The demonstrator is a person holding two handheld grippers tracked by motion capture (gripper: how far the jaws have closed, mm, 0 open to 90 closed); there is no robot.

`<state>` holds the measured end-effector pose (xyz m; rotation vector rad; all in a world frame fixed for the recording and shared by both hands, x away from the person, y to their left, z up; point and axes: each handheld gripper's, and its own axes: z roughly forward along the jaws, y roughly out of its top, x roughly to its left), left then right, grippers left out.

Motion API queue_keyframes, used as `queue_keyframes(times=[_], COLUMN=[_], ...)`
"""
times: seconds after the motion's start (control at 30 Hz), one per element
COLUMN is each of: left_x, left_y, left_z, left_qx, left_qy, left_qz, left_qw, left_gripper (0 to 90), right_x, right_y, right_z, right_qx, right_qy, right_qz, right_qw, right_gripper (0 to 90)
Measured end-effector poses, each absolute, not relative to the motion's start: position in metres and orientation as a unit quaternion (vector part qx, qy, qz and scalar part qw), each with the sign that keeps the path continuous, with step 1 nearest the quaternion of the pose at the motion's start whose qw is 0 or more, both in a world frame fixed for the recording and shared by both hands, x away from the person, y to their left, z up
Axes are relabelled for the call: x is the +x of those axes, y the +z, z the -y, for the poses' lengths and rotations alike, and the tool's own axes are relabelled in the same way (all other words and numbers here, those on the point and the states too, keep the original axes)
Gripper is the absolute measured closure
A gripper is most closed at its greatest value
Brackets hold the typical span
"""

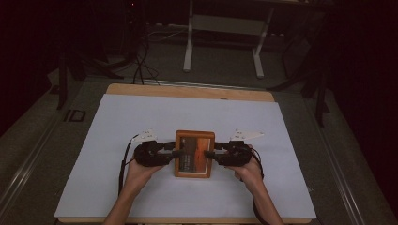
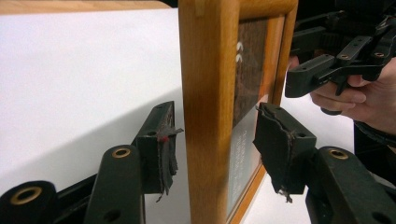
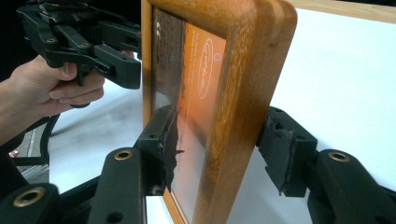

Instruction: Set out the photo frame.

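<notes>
A wooden picture frame (image 1: 194, 153) with a dark and orange print sits face up between my two grippers over the white sheet. My left gripper (image 1: 172, 153) straddles the frame's left edge. In the left gripper view one pad (image 2: 161, 147) lies against the frame's (image 2: 205, 121) back and the other pad (image 2: 280, 149) stands by the glass side. My right gripper (image 1: 212, 153) holds the right edge. In the right gripper view one pad (image 3: 163, 149) presses the glass and the other pad (image 3: 282, 149) the back of the frame (image 3: 238, 116). A hand holds each gripper.
The white sheet (image 1: 141, 117) covers a wooden table (image 1: 187, 91), with bare sheet on all sides of the frame. Beyond the table's far edge are cables (image 1: 141, 56) on the floor and a white desk frame (image 1: 225, 28) in a dark room.
</notes>
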<state>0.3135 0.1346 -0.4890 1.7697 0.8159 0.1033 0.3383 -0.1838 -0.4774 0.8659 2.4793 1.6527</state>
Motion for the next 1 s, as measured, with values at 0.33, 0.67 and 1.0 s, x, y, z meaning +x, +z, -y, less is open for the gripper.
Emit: queue_keyframes(times=[0.33, 0.67, 1.0], left_x=[0.307, 0.304, 0.302], left_y=[-0.476, -0.469, -0.465], left_z=[-0.142, -0.148, -0.155], left_qx=[0.739, 0.739, 0.740], left_qy=[0.080, 0.115, 0.151], left_qz=[-0.350, -0.360, -0.377], left_qw=[0.570, 0.557, 0.536], left_gripper=[48.5, 48.5, 48.5], right_x=[0.337, 0.336, 0.337], right_y=[-0.467, -0.457, -0.452], right_z=[0.194, 0.212, 0.231], right_qx=[0.279, 0.285, 0.297], right_qy=[0.543, 0.553, 0.552], right_qz=[-0.791, -0.782, -0.777], right_qw=[0.031, 0.043, 0.059], right_gripper=[47.7, 47.8, 52.6])
